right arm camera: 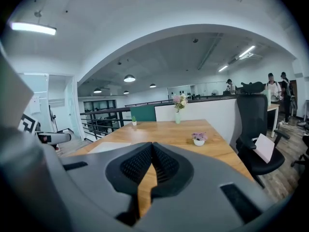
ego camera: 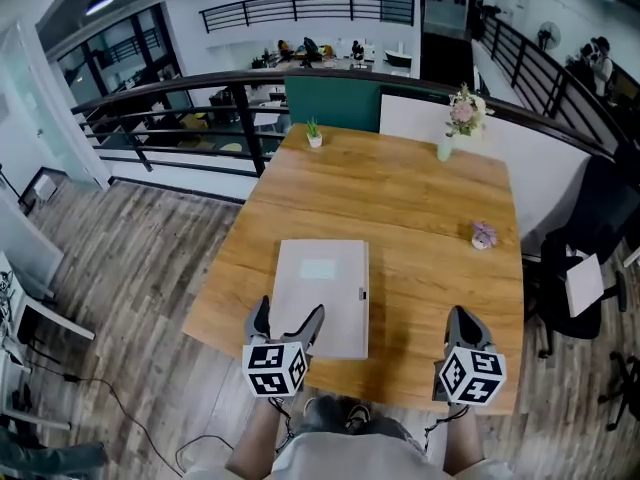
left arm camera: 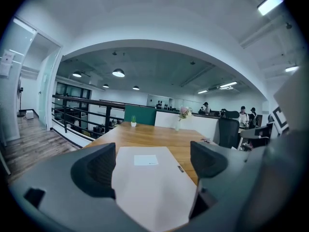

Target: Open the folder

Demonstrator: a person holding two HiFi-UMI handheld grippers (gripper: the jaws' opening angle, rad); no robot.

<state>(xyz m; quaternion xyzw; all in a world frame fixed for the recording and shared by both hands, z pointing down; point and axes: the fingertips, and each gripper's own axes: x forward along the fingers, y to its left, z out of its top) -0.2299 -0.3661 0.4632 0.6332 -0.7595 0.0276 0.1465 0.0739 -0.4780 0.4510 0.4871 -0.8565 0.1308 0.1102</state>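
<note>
The pale folder (ego camera: 321, 296) lies flat and closed on the near part of the wooden table (ego camera: 420, 198), its small clasp (ego camera: 362, 294) on the right edge. The left tongs (ego camera: 290, 315) hover released, jaws wide apart over the folder's near edge, gripping nothing. The right tongs (ego camera: 463, 320) are clenched on nothing, off to the folder's right, above the table's near edge

A: Item one, left gripper (ego camera: 290, 315)?
B: Head view, 7 o'clock. Jaws wide apart, pointing to 12.
A: Item two, right gripper (ego camera: 463, 320)?
B: 5 o'clock. Jaws pressed together, pointing to 12. Left forearm (ego camera: 258, 430) runs back toward 6.
</note>
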